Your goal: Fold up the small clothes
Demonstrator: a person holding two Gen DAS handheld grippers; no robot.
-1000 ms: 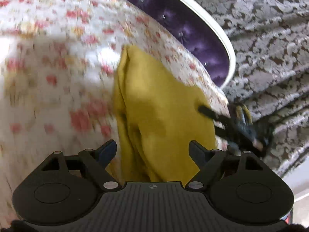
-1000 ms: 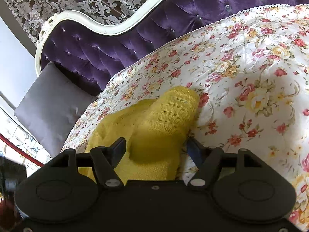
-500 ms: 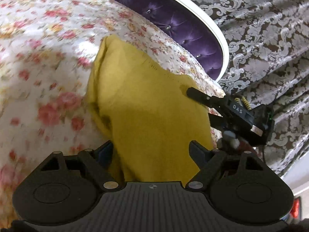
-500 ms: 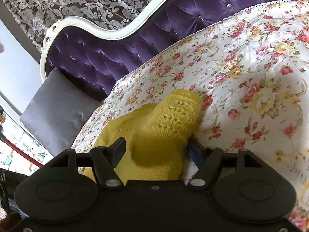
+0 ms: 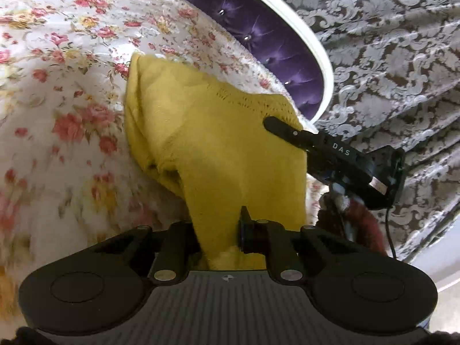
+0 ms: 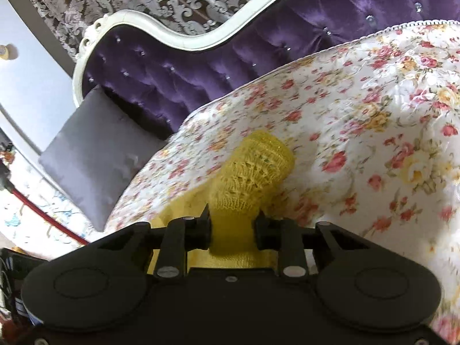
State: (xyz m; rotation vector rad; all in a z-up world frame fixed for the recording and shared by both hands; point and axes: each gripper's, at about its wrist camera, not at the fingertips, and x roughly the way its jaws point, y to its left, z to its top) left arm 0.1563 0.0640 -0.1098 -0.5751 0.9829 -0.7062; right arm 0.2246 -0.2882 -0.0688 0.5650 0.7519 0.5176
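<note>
A yellow knitted garment lies bunched on the floral bedspread. My left gripper is shut on its near edge, the cloth pinched between the fingers. The right gripper shows in the left wrist view at the garment's far right corner. In the right wrist view my right gripper is shut on the yellow garment, whose open-knit end sticks out ahead over the bedspread.
A purple tufted headboard with a white frame runs behind the bed. A grey cushion leans against it at the left. Patterned grey curtain hangs beyond the bed.
Both grippers have closed on the yellow garment; they were open around it half a second ago. The left wrist view has shifted closer over the cloth.
</note>
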